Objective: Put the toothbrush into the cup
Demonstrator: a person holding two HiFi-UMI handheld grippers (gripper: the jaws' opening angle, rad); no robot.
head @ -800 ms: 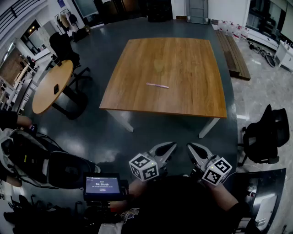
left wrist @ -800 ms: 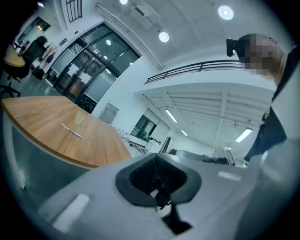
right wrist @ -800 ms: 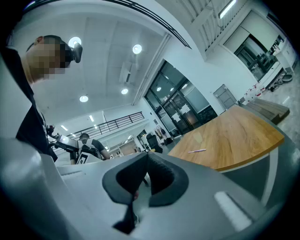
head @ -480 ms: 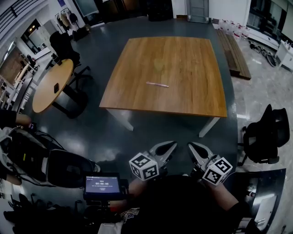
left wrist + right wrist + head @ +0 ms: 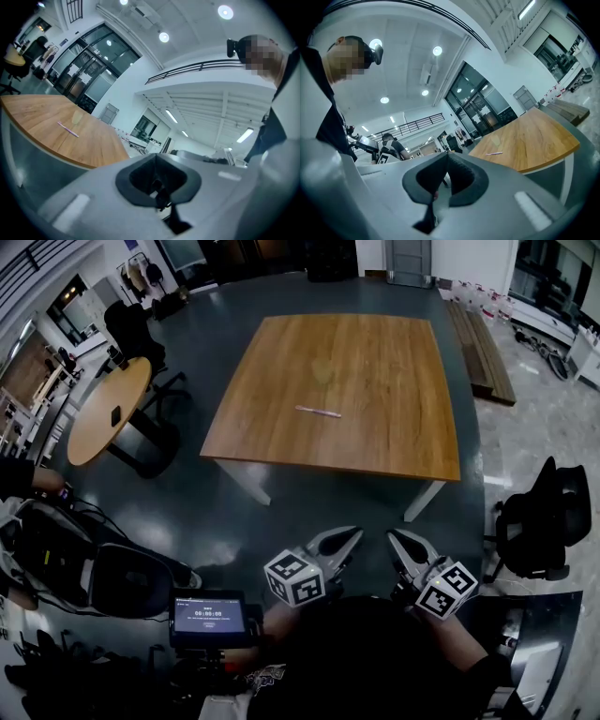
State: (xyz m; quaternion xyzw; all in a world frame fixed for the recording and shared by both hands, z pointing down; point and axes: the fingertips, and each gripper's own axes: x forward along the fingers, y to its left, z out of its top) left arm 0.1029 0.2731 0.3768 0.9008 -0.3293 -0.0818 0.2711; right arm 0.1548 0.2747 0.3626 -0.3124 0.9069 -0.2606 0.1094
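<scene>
Nothing much moves — left gripper (image 5: 351,537) and right gripper (image 5: 397,539) stay pressed together, empty. Step closer, then pinch the toothbrush (image 5: 319,412) in the middle.

Two tables are standing in the room: one square table (image 5: 375,362) and one round table (image 5: 94,437). One toothbrush (image 5: 319,412) is lying and one cup (image 5: 325,374) is standing on the square one. One dark flat thing (image 5: 114,416) is resting on the round one. Two grippers are showing, one left gripper (image 5: 349,538) and one right gripper (image 5: 398,542), each carrying one marker cube (image 5: 293,579). Two black seats are standing by: one chair (image 5: 539,517) at the right, another at the far left. One screen (image 5: 208,617) is glowing.
</scene>
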